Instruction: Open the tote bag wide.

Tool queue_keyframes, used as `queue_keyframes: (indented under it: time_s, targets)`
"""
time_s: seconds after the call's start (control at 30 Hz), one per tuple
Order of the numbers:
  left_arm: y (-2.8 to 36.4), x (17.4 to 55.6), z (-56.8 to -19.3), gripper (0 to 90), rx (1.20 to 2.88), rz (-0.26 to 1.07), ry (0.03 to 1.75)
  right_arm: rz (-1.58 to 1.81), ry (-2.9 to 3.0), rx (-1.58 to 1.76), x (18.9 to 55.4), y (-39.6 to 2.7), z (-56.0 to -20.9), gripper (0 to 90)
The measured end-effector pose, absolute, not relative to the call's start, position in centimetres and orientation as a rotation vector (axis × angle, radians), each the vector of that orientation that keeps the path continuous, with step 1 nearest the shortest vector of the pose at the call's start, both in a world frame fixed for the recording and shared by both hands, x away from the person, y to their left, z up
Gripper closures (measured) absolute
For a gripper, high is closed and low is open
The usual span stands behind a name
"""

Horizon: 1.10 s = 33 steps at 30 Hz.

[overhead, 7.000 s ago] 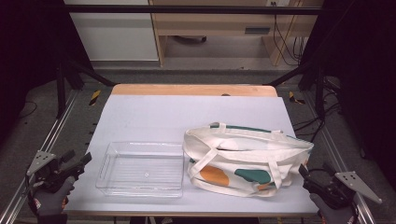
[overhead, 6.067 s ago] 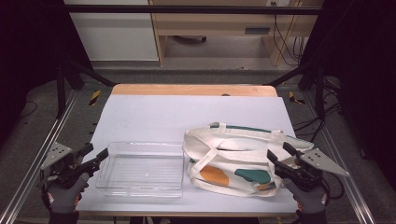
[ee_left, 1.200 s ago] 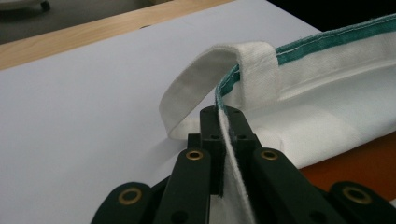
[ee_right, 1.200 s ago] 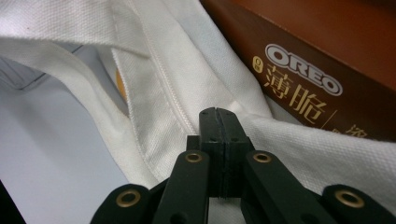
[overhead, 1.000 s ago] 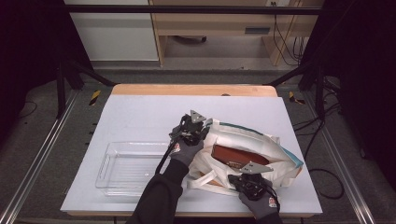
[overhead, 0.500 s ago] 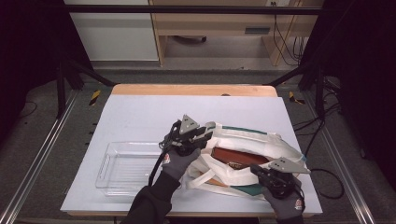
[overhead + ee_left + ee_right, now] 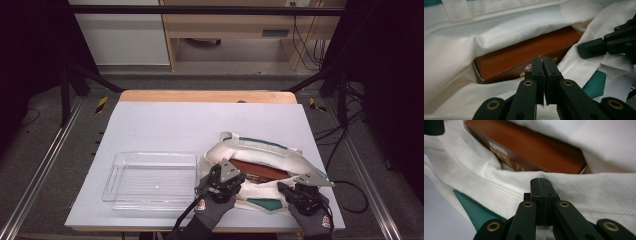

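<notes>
Near the tabletop's (image 7: 165, 120) front edge, both jaw pairs are sitting closed: the left hand-held gripper (image 7: 543, 65) seemingly on nothing, the right hand-held gripper (image 7: 541, 185) possibly pinching cloth, hard to tell. One white-and-green tote bag (image 7: 280, 152) is half hiding one brown box (image 7: 524, 53). One clear tray (image 7: 150, 181) is lying beside it.

A: What else do I have on the tabletop (image 7: 165, 125)?
B: I see a clear plastic tray (image 7: 151, 181), empty, near the front-left edge. Cables (image 7: 305, 42) hang behind.
</notes>
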<state>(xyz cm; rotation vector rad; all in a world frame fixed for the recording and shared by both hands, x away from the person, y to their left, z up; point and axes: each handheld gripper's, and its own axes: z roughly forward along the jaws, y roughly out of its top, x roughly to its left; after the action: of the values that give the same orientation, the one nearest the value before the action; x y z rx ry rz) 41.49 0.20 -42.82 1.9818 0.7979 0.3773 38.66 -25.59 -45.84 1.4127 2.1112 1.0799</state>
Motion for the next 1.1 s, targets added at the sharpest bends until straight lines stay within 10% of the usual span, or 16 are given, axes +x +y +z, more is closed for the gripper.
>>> queue_keyframes:
  time_s: [0.7,1.1]
  targets:
    - [-1.2,40.4,-48.5,87.9,1.976,0.385,0.831,1.197,1.928,1.305,38.2,-27.1,-42.1,75.8]
    - [-1.5,40.5,-48.6,88.2,2.016,0.393,0.844,1.045,1.962,1.411,41.3,-26.6,-43.7,90.0]
